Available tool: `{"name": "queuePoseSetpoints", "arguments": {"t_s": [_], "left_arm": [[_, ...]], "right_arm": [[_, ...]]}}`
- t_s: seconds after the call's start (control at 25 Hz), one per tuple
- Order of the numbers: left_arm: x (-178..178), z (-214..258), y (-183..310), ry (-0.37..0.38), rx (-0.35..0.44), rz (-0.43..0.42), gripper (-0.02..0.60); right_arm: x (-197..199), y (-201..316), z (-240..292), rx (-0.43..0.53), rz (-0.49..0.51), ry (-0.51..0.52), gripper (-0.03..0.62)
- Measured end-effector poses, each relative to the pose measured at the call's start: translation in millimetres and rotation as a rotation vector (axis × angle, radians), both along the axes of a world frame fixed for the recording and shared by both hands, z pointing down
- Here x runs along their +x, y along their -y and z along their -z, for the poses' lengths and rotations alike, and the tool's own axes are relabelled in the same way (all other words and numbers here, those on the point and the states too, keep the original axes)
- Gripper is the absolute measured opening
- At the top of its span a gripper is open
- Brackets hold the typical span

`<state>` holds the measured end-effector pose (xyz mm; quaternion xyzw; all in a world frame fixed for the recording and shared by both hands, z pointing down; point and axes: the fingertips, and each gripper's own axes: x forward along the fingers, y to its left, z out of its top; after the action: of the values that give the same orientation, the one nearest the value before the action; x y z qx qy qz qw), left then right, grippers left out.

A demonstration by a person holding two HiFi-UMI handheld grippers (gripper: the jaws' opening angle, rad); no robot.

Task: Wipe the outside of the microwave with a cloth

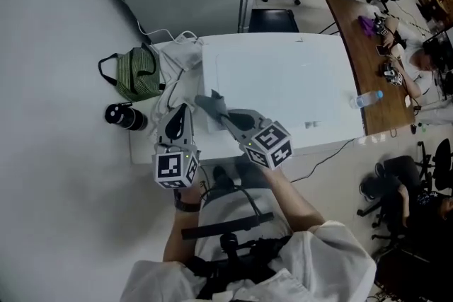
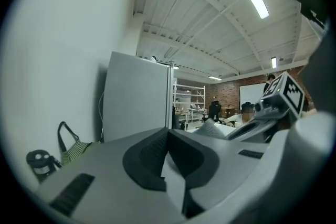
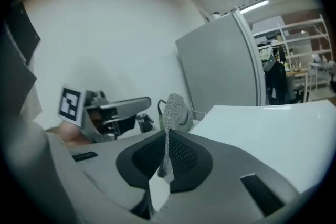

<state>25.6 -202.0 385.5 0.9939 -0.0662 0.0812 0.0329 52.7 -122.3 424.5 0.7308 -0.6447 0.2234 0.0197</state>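
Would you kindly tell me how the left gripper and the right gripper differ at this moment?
The right gripper is shut on a grey cloth, which stands up between its jaws; the left gripper is shut with nothing between them. The right gripper reaches over the microwave; the left gripper hangs left of it. Both carry marker cubes.
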Motion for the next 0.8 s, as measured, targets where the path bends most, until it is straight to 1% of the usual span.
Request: {"name": "queuePoseSetpoints", "arguments": {"t_s": [0.04,0.12,0.16,0.24,0.32,0.6,0.68,0.8], "left_arm": [[-13.7,-3.2,3.3,0.006,-0.014,0.007,0.028],[-32.5,-9.8,3.7,0.019,-0.036,0.003,0.028],[-37.3,-12.4,1.8,0.024,-0.044,-0.008,0.028],[-40.3,-15.1,-3.0,0.025,-0.055,-0.030,0.028],[-36.4,-14.8,-6.8,0.017,-0.059,-0.043,0.028],[3.1,7.0,-48.1,-0.024,-0.040,-0.091,0.028],[17.4,14.4,-62.2,-0.037,-0.037,-0.098,0.028],[39.8,24.8,-96.4,-0.050,-0.025,-0.137,0.028]], "right_arm": [[-6.4,17.1,-10.2,-0.062,0.011,-0.048,0.021],[-5.3,34.0,-30.1,-0.204,-0.002,-0.155,0.021],[0.1,33.1,-35.9,-0.257,-0.022,-0.198,0.021],[17.4,14.6,-39.0,-0.323,-0.083,-0.263,0.021],[41.1,-15.6,-38.3,-0.358,-0.154,-0.297,0.021],[122.4,-148.6,-44.1,-0.442,-0.374,-0.287,0.021],[143.6,-197.1,-45.9,-0.474,-0.438,-0.293,0.021],[176.9,-288.7,-49.4,-0.525,-0.561,-0.279,0.021]]}}
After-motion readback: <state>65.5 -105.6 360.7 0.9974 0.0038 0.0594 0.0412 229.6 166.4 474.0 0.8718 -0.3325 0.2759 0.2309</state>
